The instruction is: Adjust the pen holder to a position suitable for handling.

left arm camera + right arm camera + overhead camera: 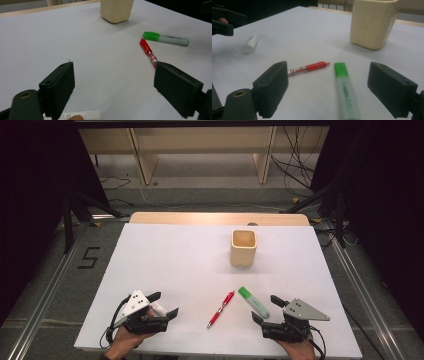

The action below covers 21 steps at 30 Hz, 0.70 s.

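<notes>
Two black tools are held w/ jaws apart, nothing gripped: left tool (159,304) beside a white cylinder (158,309), right tool (266,308) near a green highlighter (253,302). Red pen (220,309) lies betw. them on white counter (165,260); cream square cup (243,247) is set farther back.

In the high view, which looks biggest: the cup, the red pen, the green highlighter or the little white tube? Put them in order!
1. Beige cup
2. Red pen and green highlighter: too alike to rank; the pen is thinner.
3. White tube, partly hidden by the left tongs.
</notes>
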Tool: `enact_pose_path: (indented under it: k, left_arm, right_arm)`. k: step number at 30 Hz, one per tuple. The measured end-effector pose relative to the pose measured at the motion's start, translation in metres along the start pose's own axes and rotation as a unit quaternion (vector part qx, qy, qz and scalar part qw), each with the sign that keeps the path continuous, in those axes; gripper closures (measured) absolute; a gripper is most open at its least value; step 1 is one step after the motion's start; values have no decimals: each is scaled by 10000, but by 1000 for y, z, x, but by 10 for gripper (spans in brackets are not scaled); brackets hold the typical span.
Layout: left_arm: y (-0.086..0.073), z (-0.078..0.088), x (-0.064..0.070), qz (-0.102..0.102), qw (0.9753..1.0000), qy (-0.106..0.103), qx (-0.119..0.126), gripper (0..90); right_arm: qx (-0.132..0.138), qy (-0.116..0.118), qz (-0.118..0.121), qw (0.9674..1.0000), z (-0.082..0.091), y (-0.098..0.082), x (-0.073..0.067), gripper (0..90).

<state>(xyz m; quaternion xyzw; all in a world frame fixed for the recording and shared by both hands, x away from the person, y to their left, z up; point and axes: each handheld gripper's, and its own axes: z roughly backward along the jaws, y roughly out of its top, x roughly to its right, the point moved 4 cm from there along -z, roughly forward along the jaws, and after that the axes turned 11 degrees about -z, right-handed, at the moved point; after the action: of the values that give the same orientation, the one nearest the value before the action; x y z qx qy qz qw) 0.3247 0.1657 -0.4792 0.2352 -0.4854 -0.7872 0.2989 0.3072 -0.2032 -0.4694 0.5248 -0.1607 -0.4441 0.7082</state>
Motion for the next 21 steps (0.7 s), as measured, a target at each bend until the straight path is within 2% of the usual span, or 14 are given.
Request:
enact_pose_path:
  k: [11, 15, 17, 21]
  left_arm:
    - [0, 0, -1, 13, 10000, 36, 6, 166]
    - [0, 0, -1, 14, 10000, 47, 13, 166]
    - [0, 0, -1, 16, 10000, 44, 9, 166]
    - [1, 1, -1, 21, 10000, 49, 22, 166]
  right_arm:
    - [36, -74, 17, 10000, -3, 5, 4, 195]
    - [-12, 22, 74, 10000, -4, 9, 5, 206]
    - [-11, -12, 151, 9999, -6, 12, 6, 221]
    - [-2, -57, 118, 9999, -8, 16, 11, 236]
